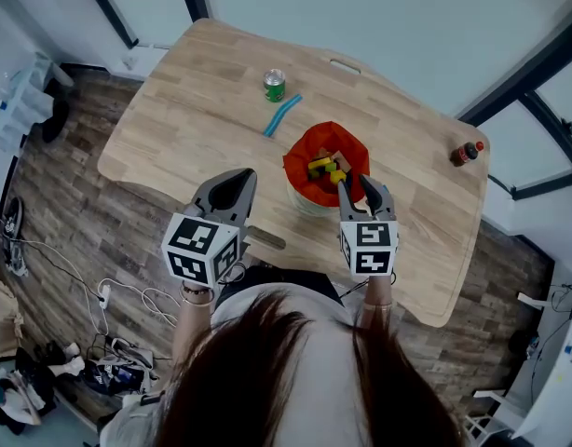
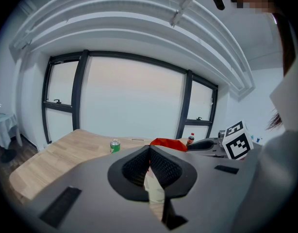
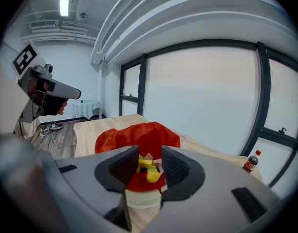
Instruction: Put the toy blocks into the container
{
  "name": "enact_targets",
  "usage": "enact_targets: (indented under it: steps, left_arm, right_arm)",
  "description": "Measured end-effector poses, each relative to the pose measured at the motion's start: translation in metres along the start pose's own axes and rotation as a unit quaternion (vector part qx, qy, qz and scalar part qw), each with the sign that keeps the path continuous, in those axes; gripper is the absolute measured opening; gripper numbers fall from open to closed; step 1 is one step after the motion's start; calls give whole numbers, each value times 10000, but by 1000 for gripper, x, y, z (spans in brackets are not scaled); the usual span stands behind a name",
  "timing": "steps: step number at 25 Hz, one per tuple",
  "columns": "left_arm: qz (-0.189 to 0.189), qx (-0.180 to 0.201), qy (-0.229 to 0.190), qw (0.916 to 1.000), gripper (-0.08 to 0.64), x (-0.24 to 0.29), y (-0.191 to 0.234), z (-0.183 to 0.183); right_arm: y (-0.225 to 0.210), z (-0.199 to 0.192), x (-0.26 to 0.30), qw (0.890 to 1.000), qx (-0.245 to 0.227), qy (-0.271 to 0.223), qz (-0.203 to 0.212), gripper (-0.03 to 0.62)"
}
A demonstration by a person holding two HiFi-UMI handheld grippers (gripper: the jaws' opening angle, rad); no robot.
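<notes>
The toy blocks (image 1: 325, 168), yellow and brown ones, lay in a heap inside the container (image 1: 300, 156). It was a pale tub with a red bag in it, and it stood near the table's (image 1: 193, 91) front edge, close to me. My right gripper (image 1: 364, 189) pointed at the tub's near side. Its jaws stood apart with nothing in them, and I saw the blocks through the gap. My left gripper (image 1: 232, 180) was over the front edge, left of the tub, with its jaws together and empty. A green can (image 1: 275, 85) and a blue stick (image 1: 282, 115) were nearer the far edge. A small bottle (image 1: 467, 153) stood by the right edge.
</notes>
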State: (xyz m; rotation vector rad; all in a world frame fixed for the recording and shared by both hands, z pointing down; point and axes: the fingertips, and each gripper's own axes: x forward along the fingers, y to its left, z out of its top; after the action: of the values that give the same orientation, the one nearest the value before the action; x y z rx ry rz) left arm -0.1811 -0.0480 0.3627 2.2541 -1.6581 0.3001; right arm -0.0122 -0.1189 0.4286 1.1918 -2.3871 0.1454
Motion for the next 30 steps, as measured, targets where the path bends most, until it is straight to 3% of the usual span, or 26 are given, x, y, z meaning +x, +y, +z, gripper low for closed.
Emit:
enact_targets:
  steps: [24,30]
  left_arm:
    - [-409,189,75,9990,9,18,-15,6]
    - [-582,262,120,9979,9,27,-24,7]
  right_arm:
    - [-13,-4,-16,9993,187,-90,-302,147]
    - [-26,-9,-25,9979,272,-112,-571,95]
